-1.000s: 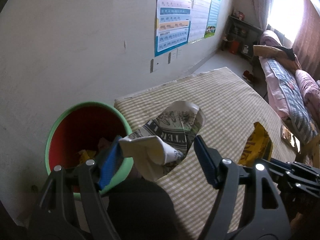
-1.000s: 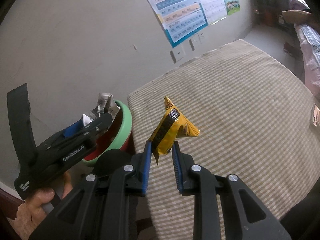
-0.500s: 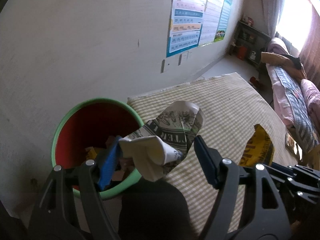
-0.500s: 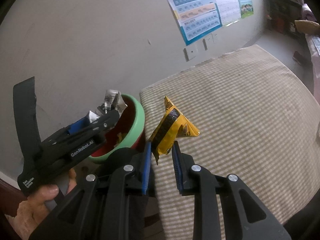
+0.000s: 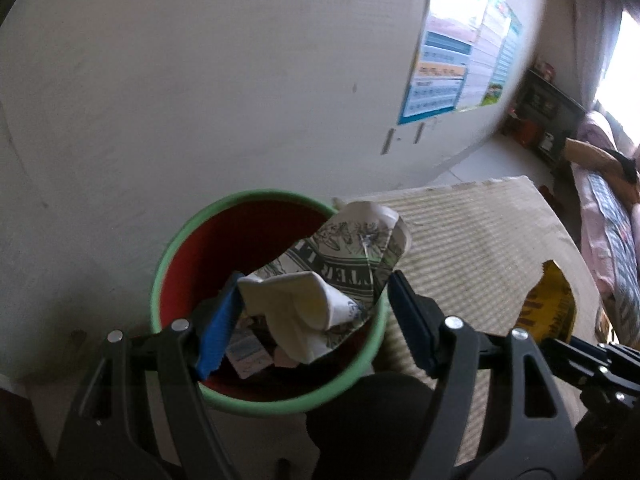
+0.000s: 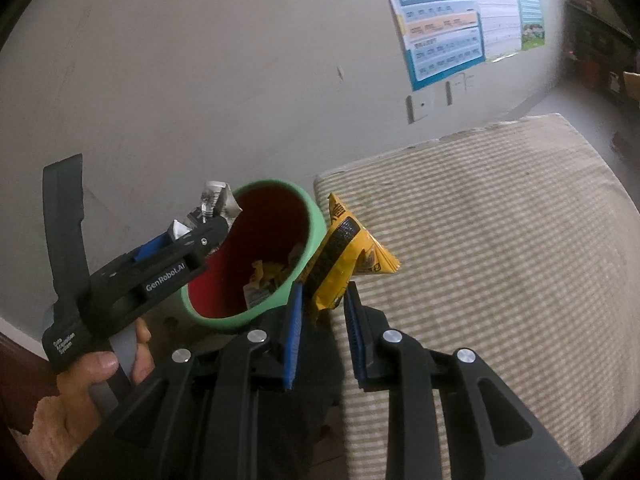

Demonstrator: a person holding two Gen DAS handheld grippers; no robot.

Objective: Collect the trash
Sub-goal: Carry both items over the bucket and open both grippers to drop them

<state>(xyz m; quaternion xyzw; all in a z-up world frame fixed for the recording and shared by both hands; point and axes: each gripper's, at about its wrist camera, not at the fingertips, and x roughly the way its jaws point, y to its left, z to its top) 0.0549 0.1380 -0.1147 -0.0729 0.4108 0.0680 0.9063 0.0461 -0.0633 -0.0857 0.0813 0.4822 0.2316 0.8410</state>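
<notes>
A red bin with a green rim [image 5: 256, 200] [image 6: 312, 220] stands on the floor beside a checked mattress [image 5: 480, 240] [image 6: 500, 220], with scraps of trash inside. My left gripper [image 5: 316, 316] is shut on a crumpled printed paper wrapper [image 5: 352, 256] and holds it over the bin's mouth. From the right wrist view the left gripper [image 6: 188, 240] is at the bin's left rim, the wrapper [image 6: 214, 200] sticking up. My right gripper [image 6: 320, 312] is shut on a yellow snack bag [image 6: 344, 252] just right of the bin rim; the bag also shows in the left wrist view [image 5: 548, 308].
A plain wall rises behind the bin, with posters [image 6: 444, 28] to the right. A bed with bedding [image 5: 608, 232] and a dark shelf [image 5: 548, 108] stand at the far right of the room.
Both grippers have moved left toward the bin. The paper wrapper now hangs over the bin's mouth, and the yellow bag is close to the rim. Both grips are unchanged.
</notes>
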